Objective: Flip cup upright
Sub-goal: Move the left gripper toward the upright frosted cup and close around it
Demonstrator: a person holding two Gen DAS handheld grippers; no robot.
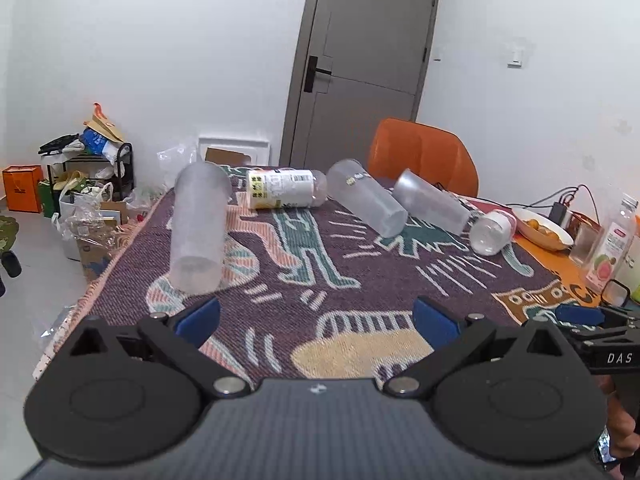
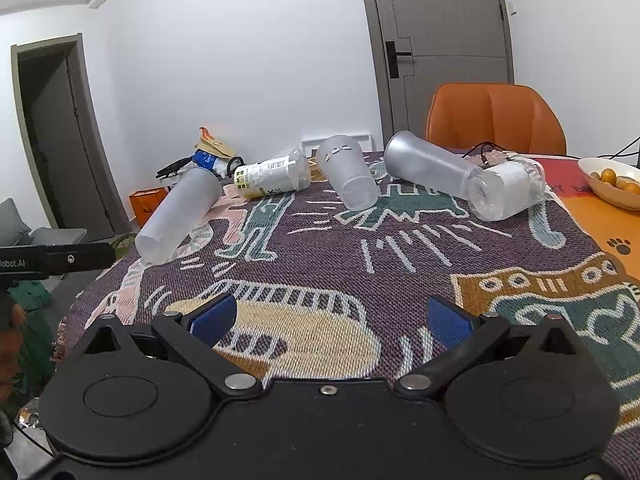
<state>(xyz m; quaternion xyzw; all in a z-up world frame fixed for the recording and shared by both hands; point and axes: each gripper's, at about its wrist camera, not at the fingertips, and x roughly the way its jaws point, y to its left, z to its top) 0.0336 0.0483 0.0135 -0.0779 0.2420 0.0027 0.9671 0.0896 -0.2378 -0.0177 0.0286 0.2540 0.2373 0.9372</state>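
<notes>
Five cups (image 1: 198, 228) lying on blanket (image 1: 320, 280), 10 to 2 o'clock; left gripper (image 1: 316, 320) and right gripper (image 2: 328, 320) spread, holding nothing.

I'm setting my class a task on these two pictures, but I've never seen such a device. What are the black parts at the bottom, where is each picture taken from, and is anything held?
Each picture comes from a camera mounted on a hand-held gripper, looking along its two blue-padded fingers. One shows the left gripper, the other the right gripper. Both are open and hold nothing. On the patterned cloth five cups lie on their sides: a frosted cup at left, a labelled cup, two more frosted cups, and a clear cup. A fruit bowl sits right.
</notes>
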